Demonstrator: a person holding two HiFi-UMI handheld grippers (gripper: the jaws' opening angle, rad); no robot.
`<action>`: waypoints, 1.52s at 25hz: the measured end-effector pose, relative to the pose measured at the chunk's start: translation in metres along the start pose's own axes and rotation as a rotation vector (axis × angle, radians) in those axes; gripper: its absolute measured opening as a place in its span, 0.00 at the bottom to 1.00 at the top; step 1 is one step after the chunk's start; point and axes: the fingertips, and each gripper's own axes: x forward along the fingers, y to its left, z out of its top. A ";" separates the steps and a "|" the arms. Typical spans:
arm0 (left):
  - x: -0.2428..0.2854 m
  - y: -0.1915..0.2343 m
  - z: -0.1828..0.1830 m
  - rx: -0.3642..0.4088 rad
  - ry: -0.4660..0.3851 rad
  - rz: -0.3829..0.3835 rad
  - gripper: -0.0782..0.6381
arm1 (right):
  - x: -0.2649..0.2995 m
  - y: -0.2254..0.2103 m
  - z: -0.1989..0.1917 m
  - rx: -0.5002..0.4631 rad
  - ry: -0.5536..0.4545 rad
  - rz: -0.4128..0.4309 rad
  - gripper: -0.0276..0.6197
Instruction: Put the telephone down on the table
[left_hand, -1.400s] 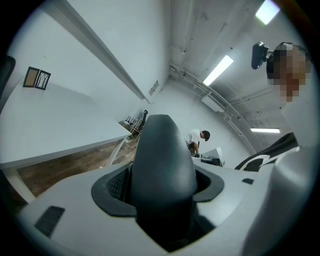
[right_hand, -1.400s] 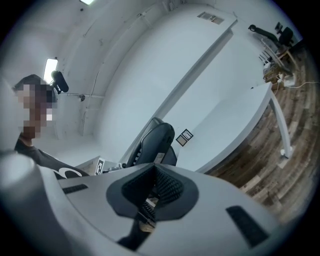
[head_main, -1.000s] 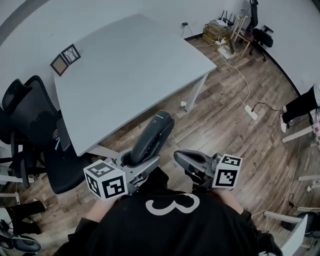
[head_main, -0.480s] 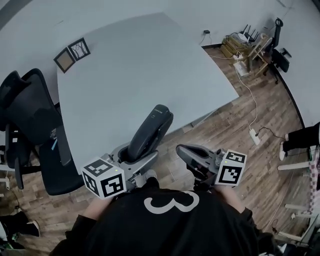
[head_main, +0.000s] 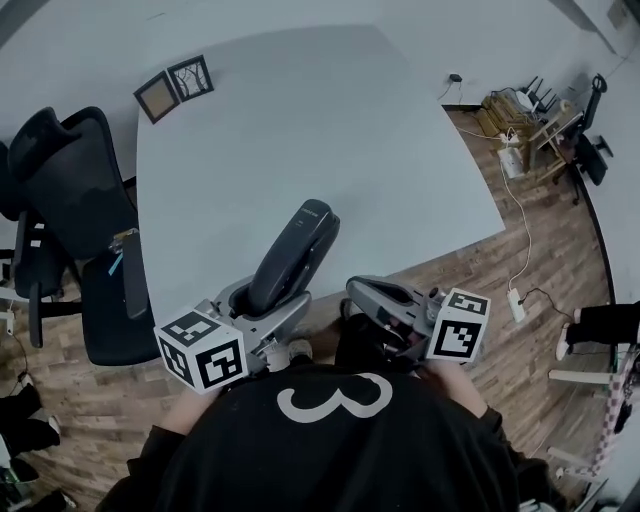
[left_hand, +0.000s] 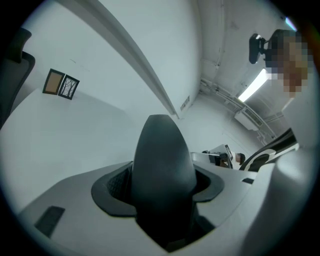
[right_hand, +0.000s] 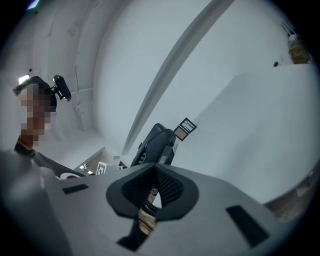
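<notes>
A dark grey telephone handset (head_main: 290, 255) stands tilted away from me, its lower end clamped in my left gripper (head_main: 262, 300). Its upper end reaches over the near edge of the pale grey table (head_main: 300, 130). In the left gripper view the telephone (left_hand: 162, 170) fills the gap between the dark pads (left_hand: 116, 186), and the table top lies beyond it. My right gripper (head_main: 362, 298) hovers beside it to the right, shut with nothing in it. The right gripper view shows the telephone (right_hand: 156, 142) past my closed right gripper (right_hand: 152, 192).
Two small picture frames (head_main: 175, 88) lie at the table's far left corner. Black office chairs (head_main: 60, 190) stand along its left side. On the wood floor to the right are a power strip with cable (head_main: 517, 300) and clutter by the wall (head_main: 520, 120).
Both grippers have moved forward towards the table. The telephone's top was over the floor short of the table and is now over the table's near edge. Neither grip has changed.
</notes>
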 end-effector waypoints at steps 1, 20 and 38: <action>0.001 0.004 0.003 -0.010 -0.009 0.017 0.51 | 0.004 -0.004 0.004 0.002 0.016 0.015 0.06; 0.073 0.040 0.067 -0.097 -0.129 0.279 0.51 | 0.037 -0.080 0.104 -0.004 0.197 0.226 0.06; 0.143 0.108 0.044 -0.192 -0.089 0.445 0.51 | 0.039 -0.144 0.125 0.041 0.322 0.273 0.06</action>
